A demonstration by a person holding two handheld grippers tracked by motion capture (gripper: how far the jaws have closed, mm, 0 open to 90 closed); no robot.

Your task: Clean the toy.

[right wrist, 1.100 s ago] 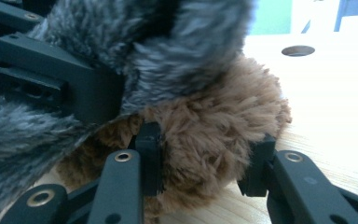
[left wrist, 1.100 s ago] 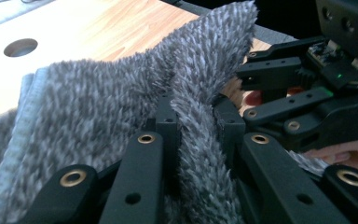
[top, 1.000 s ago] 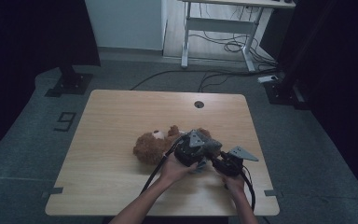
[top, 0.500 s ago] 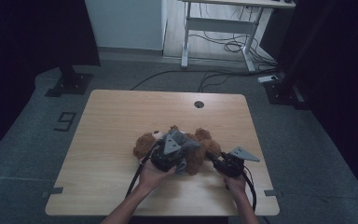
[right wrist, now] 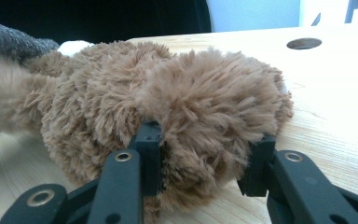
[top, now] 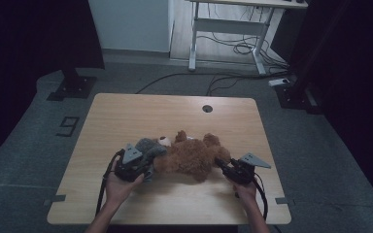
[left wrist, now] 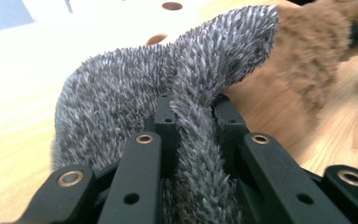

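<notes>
**Pulling the grey fuzzy garment off the plush bear**

Left gripper [left wrist: 193, 126]: jaws pinched tight on a fold of the grey garment [left wrist: 135, 93], fabric bunched between the pads and trailing down past them. Right gripper [right wrist: 200, 158]: jaws clamped around a rounded brown limb of the teddy bear [right wrist: 168, 93], likely a foot, though the fur hides the outline. In the high view the left gripper [top: 143, 167] sits at the bear's [top: 194, 155] head end and the right gripper [top: 226, 167] at the opposite end, the toy lying stretched between them on the near half of the wooden table [top: 175, 111].

To do the step well, as I judge it: keep the right grip fixed as an anchor and draw the left one straight away along the toy's length, low over the tabletop, so the garment [top: 148, 145] slides rather than drags the whole bear. Grip on a thin fold may slip; re-pinch deeper if it thins out.

Materials: garment is short, spiky grey pile, floppy, folds easily. Bear is long, shaggy tan plush, soft and squashy, with a pale muzzle patch [top: 163, 140]. Table is smooth light wood grain with a round cable hole [top: 207, 108].
</notes>
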